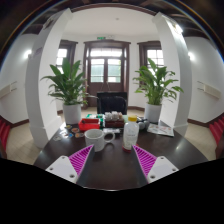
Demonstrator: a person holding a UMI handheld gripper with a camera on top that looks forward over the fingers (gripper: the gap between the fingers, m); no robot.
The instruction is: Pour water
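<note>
White walls, a dark double door and two tall potted plants back a dark round table that carries the work. Near its far edge stand a translucent cup, a small pale bowl-like cup beside it, and a cluster of small items behind them that are too small to name.

The gripper hangs over the near part of the table with its fingers spread wide and nothing between them. The translucent cup stands beyond them, a little toward the right finger.

By my reading, pouring has not begun; this is the approach. The next move calls for going forward and slightly right, to bring the cup between the fingers before closing.

Bare tabletop lies ahead of the fingers, so the path looks free. Room narrows near the far edge, where the pale cup stands close beside the target.
</note>
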